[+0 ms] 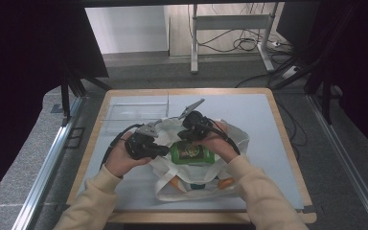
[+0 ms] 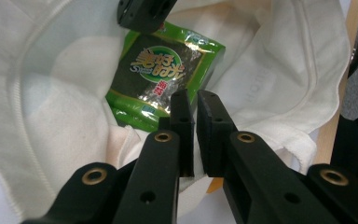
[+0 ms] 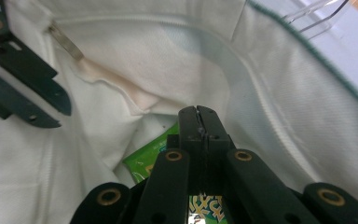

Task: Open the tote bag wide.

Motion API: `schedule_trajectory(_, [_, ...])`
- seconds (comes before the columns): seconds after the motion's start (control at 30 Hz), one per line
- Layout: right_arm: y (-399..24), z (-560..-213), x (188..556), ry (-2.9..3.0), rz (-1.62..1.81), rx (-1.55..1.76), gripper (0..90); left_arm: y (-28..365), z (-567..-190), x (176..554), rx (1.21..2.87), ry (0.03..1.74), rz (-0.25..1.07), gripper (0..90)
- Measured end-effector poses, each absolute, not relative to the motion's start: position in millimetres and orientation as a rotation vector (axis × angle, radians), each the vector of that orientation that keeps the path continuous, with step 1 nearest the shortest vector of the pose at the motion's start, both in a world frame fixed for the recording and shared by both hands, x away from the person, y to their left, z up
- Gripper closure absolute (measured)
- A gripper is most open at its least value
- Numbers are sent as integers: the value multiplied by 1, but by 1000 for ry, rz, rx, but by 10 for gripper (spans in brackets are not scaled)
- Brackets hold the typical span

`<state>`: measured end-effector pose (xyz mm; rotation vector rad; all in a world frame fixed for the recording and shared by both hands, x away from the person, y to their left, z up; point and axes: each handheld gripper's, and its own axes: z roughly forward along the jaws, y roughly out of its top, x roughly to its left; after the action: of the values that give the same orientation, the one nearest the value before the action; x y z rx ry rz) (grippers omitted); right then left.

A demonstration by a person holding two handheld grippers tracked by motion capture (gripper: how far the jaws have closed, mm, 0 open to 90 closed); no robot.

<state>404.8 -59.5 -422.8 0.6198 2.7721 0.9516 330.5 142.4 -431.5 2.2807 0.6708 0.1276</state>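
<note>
A white cloth tote bag [image 1: 235,136] lies on the table with its mouth spread. A green seaweed snack packet [image 1: 191,152] rests inside it, printed side up. My left gripper [image 1: 160,151] is at the left side of the mouth. In the left gripper view its jaws [image 2: 196,100] stand together with just a thin slit, nothing visible in it, pointing at the packet [image 2: 161,70]. My right gripper [image 1: 187,136] is at the far side of the mouth. Its jaws [image 3: 199,114] are pressed shut just above the packet's edge [image 3: 151,156], with the bag's lining [image 3: 168,56] behind.
A clear plastic box [image 1: 134,112] stands at the back left of the pale table top [image 1: 268,124]. Orange and green shapes [image 1: 226,182] show at the bag's near edge. The wooden table rim [image 1: 287,143] runs along the right; desk legs and cables lie on the floor beyond.
</note>
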Motion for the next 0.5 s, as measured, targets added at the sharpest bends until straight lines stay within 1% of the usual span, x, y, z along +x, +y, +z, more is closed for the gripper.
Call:
schedule_trajectory(0.3, [-58, -444, 417, 2774, 838, 630, 892, 142, -434, 329, 2302, 662, 98, 852])
schedule_trajectory(0.5, [-59, -451, 426, 2753, 822, 600, 892, 142, -436, 329, 2299, 665, 85, 852])
